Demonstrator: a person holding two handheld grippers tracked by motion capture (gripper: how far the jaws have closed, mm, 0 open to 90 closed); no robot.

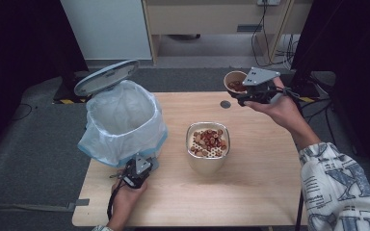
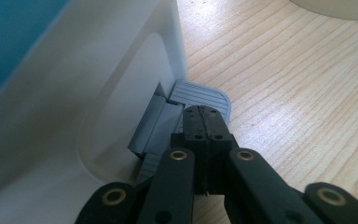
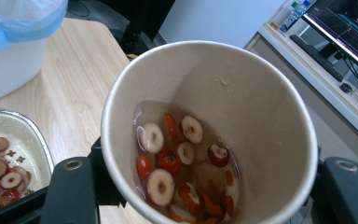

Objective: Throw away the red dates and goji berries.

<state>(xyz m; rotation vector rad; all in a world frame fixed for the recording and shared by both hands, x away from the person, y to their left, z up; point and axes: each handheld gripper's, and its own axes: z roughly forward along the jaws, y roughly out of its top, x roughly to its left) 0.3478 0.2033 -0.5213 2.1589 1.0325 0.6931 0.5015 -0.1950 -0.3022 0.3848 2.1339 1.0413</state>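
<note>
A white pedal bin (image 1: 123, 120) lined with a pale bag stands at the table's left, its lid (image 1: 106, 77) raised. My left gripper (image 1: 142, 164) is shut with nothing between its jaws. Its tips (image 2: 204, 114) rest on the bin's grey pedal (image 2: 205, 95), low against the bin wall (image 2: 74, 93). My right gripper (image 1: 248, 94) is shut on a paper cup (image 1: 234, 82), held above the table's far right corner. The cup (image 3: 242, 93) is tilted toward the camera and holds red jujube slices (image 3: 168, 161) in a little liquid.
A metal bowl (image 1: 189, 139) with a strainer insert full of jujube slices stands mid-table, and its rim (image 3: 32, 135) lies lower left of the cup. A small dark disc (image 1: 225, 104) lies near the far edge. A desk with a monitor (image 3: 349, 28) is beyond.
</note>
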